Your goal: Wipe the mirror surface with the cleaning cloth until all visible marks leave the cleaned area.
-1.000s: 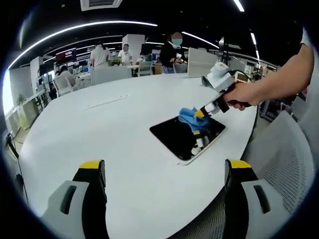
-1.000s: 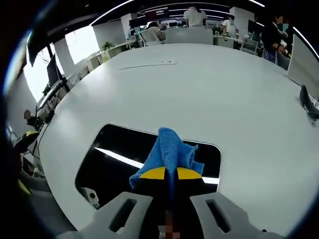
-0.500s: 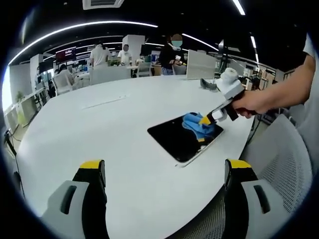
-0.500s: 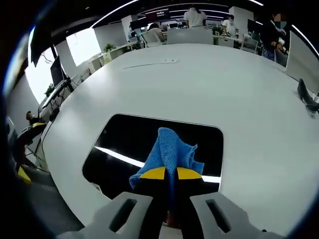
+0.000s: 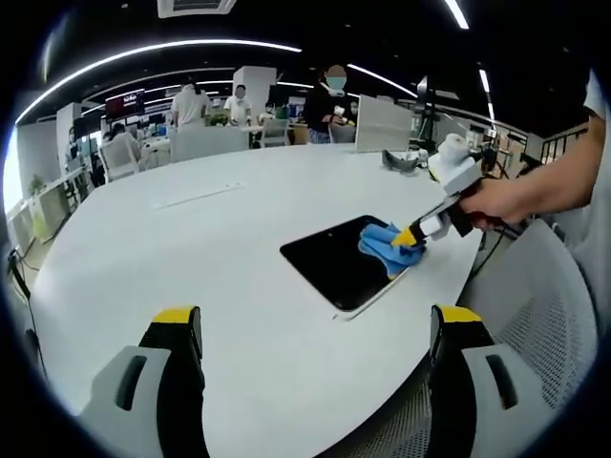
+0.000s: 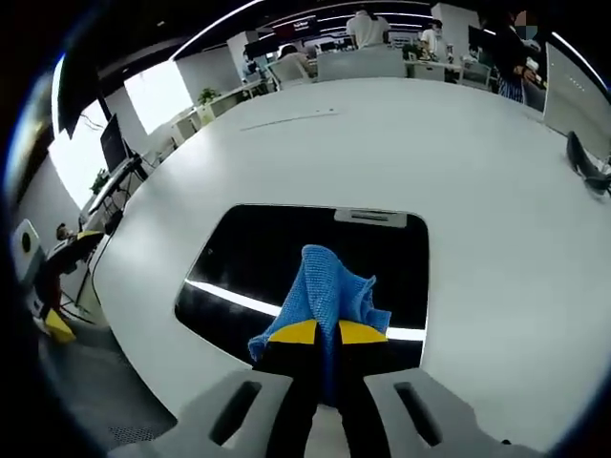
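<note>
Right gripper (image 6: 328, 332) clamped on crumpled blue microfibre cleaning cloth (image 6: 325, 286), drawn back toward 6 o'clock edge of dark rectangular mirror (image 6: 286, 262) on white oval worktop (image 6: 382, 153); wiping stroke continuing. Left gripper (image 5: 315, 329) spread wide, idle.

I see a soft, fuzzy cloth (image 6: 329, 289) on a shiny, dark glass mirror (image 6: 258, 262). The white worktop (image 6: 401, 153) looks smooth and matt.
</note>
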{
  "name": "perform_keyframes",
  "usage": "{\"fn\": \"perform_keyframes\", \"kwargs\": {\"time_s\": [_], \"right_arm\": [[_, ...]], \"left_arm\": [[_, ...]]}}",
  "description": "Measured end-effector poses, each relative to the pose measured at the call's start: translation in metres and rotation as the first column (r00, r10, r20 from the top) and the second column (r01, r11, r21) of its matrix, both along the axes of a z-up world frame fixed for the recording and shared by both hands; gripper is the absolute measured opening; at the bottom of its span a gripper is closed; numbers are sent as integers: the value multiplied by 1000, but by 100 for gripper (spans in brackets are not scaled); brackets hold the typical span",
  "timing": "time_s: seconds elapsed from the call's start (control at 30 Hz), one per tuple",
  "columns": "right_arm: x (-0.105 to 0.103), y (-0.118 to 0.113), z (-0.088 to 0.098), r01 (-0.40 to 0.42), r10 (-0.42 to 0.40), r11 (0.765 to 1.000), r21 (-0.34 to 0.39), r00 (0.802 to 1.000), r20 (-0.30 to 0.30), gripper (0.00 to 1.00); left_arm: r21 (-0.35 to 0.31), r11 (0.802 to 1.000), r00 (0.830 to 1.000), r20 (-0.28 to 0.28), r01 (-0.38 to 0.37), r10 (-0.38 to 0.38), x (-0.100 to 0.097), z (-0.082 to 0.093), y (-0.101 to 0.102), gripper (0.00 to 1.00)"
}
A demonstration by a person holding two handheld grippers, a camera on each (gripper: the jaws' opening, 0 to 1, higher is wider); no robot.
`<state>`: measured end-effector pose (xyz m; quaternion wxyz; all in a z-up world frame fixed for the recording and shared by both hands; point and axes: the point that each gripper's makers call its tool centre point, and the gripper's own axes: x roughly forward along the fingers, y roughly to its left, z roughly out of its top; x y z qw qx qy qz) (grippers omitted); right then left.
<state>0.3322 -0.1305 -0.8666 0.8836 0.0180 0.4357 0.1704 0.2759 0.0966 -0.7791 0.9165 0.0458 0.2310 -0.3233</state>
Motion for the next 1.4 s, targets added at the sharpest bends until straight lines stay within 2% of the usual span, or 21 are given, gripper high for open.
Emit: {"fn": "perform_keyframes", "kwargs": {"time_s": [0.5,0.7,1.03,1.4], "right_arm": [[-18,4,0,15,-14,1000,21,999,-32,1],[-18,5,0,7,-7,1000,4,1000,-13,1],[-23,5,1,7,-7,1000,17,1000,-24,1],[-23,5,1,6,-6,1000,23,1000,-8,1]], "left_arm": [[1,1000,1000,11,0,0,0,2,-1,99],[12,1000,1000,13,17,-17,-3,1,-3,99],[25,999,1000,5,31,-31,-7,-1,-5,99],[36,999,999,-1,36,-36,-7,-4,-6,99]]}}
